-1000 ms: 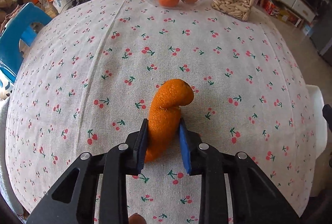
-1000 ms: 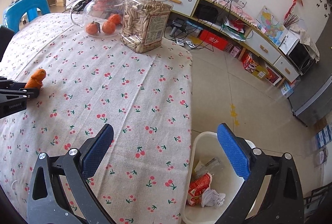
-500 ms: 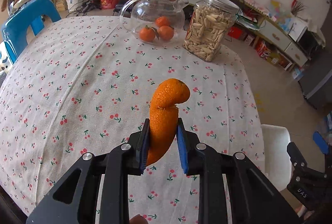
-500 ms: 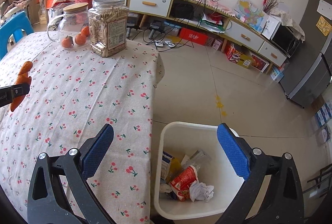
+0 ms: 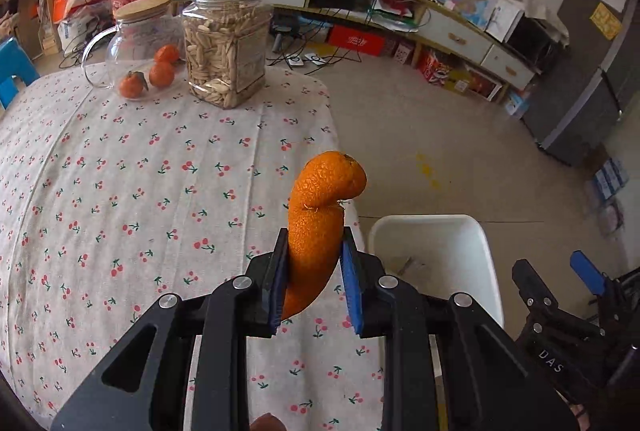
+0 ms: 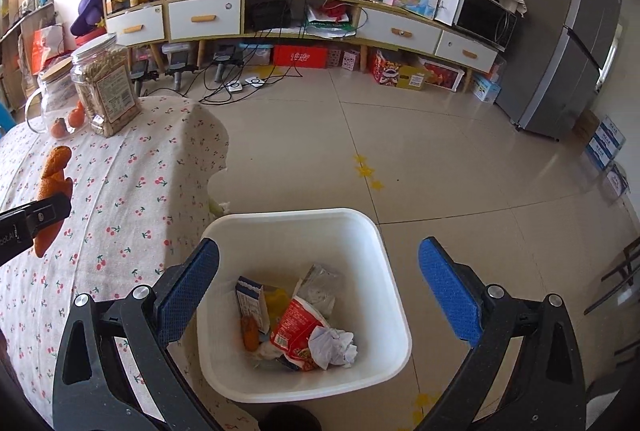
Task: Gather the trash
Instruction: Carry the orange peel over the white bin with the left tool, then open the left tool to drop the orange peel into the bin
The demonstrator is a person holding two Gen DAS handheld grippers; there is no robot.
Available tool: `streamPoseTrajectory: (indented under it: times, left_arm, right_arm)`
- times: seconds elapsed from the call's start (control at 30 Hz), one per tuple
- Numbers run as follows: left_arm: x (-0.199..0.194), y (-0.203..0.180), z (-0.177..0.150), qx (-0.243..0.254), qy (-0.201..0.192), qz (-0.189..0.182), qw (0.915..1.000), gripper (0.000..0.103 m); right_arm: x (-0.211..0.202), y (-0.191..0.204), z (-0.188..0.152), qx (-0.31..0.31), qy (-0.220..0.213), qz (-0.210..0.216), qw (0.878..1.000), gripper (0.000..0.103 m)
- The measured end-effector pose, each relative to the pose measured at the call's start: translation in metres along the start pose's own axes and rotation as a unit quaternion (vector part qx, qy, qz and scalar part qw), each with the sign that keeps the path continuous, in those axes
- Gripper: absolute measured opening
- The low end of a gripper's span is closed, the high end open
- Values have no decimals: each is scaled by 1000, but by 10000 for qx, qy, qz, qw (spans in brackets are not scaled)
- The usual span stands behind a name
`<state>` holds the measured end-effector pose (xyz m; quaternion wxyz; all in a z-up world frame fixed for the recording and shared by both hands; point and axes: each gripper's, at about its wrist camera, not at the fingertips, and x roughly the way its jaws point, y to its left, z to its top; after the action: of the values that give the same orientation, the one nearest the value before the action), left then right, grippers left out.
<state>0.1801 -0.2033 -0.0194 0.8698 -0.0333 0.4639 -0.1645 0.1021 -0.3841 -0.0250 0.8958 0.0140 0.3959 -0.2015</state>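
One orange peel [image 5: 318,231] is in the jaws. Two containers stand at the table's [image 5: 120,191] far edge: one seed jar [image 5: 226,43] and one glass jug [image 5: 140,47] with three tangerines [image 5: 162,73]. One white bin [image 6: 360,231] holds several pieces of trash [image 6: 300,323].

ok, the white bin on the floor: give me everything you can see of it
The white bin is a plain, smooth tub, apparently plastic, squarish with rounded corners and a rolled rim, no lid. It stands upright on the tiled floor right beside the table's draped corner; contact with the cloth cannot be told. Inside lie a red snack wrapper, crumpled white paper, a small blue-and-white carton, a clear bag and an orange scrap. The open right gripper hovers above it, touching nothing.
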Motion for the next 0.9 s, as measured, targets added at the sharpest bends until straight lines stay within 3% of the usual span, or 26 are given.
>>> streamPoseTrajectory:
  times: [0.17,0.47,0.53,0.6,0.7,0.83,0.9]
  left_arm:
    - [10,-45,-5,285,78,-233,9993,25]
    - [31,-115,-12,914,237,-561,9940,29]
    - [35,-127,-10,1066,223,-557,9925,33]
    - [37,-133,-8,1159,206,-541,9916,47]
    - [35,-136,-6,1247,79,-527,9908,57]
    - [26,-133,-8,1288,-236,-304,9909,60]
    - [16,-129,-10,1257,-471,-138,9909,68]
  right_arm:
    - [3,-43,-5,611,90,-133,9980,96]
    - [-3,-99,-11,1534,-113,-529,9867,96]
    - [-6,-107,-12,1727,-208,-623,9828,96]
    - [-8,-115,-13,1926,-291,-715,9782,96]
    - [-10,-123,-13,2158,-371,-791,9725,96]
    - [-13,-118,-12,2182,-502,-786,9714,96]
    - [-19,-111,-11,2116,-636,-743,9724,96]
